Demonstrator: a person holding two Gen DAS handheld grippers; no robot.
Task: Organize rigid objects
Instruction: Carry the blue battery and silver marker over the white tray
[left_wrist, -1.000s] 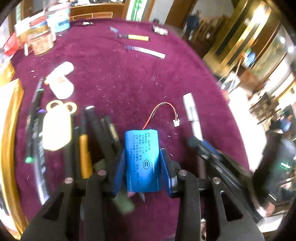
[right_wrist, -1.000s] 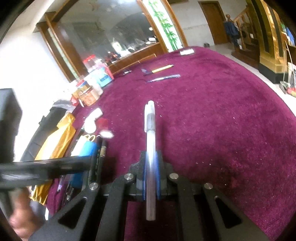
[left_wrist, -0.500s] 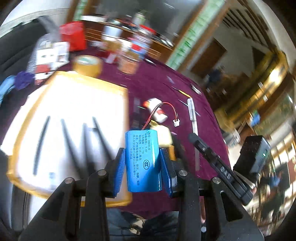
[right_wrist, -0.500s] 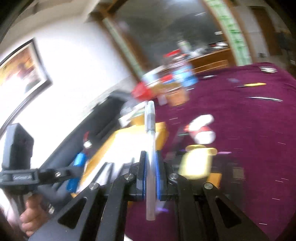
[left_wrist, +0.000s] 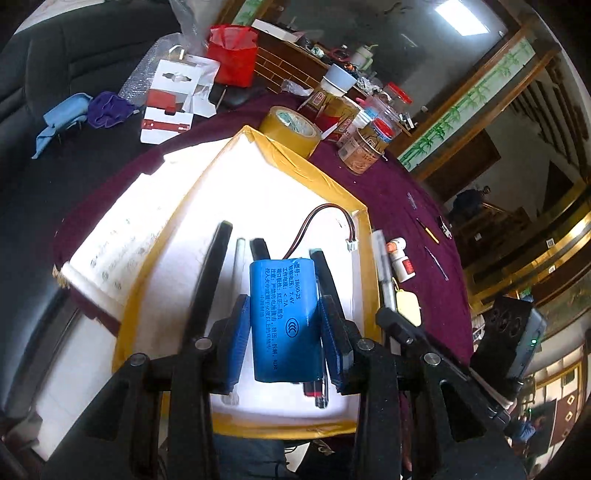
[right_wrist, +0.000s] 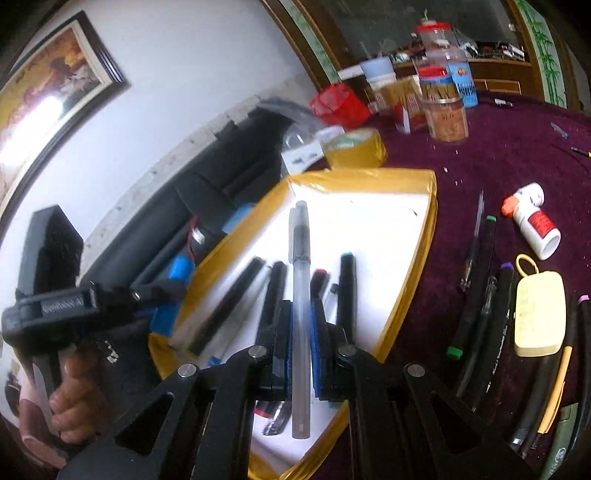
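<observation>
Some pens already lie in the white tray (left_wrist: 364, 236), w/ more pens, a yellow tag & a pill bottle (right_wrist: 535, 221) left at 3 o'clock; left gripper (left_wrist: 284, 325) squeezes the blue battery (left_wrist: 284, 317), right gripper (right_wrist: 301, 325) pinches a clear pen (right_wrist: 301, 295), both over it.

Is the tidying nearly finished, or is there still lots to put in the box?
Partly done. Several pens already lie in the box. In hand: the left gripper holds a blue battery and the right gripper a clear pen, both over the box. Left on the cloth: markers, a yellow tag and a bottle.
</observation>
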